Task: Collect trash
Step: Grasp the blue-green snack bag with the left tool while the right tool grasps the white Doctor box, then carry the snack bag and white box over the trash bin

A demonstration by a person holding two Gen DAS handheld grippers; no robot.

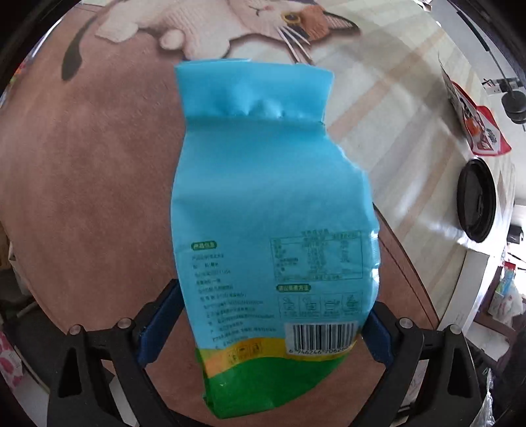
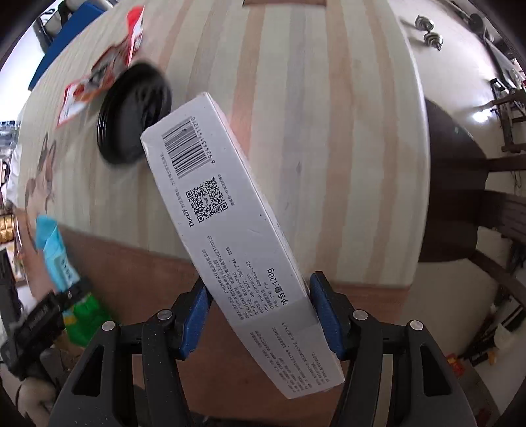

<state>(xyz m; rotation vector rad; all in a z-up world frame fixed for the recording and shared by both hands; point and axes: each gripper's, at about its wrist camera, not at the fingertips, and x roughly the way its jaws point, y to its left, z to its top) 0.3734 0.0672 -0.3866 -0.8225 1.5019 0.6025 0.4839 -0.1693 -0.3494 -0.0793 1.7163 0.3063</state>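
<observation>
My left gripper (image 1: 266, 315) is shut on a light blue snack bag (image 1: 263, 197) with a green bottom, held upright above the table; its blue pads press the bag's lower sides. My right gripper (image 2: 259, 312) is shut on a long white carton (image 2: 227, 216) with a barcode and QR code, held tilted up to the left above the table. The blue bag and the left gripper also show at the left edge of the right wrist view (image 2: 59, 262).
A black round lid (image 2: 131, 111) lies on the striped tablecloth (image 2: 345, 131), also in the left wrist view (image 1: 476, 200). A red and white wrapper (image 2: 98, 75) lies beside it, also at the right of the left wrist view (image 1: 480, 128). A cat print (image 1: 250, 29) covers the far cloth. Brown table edge (image 2: 148, 269) below.
</observation>
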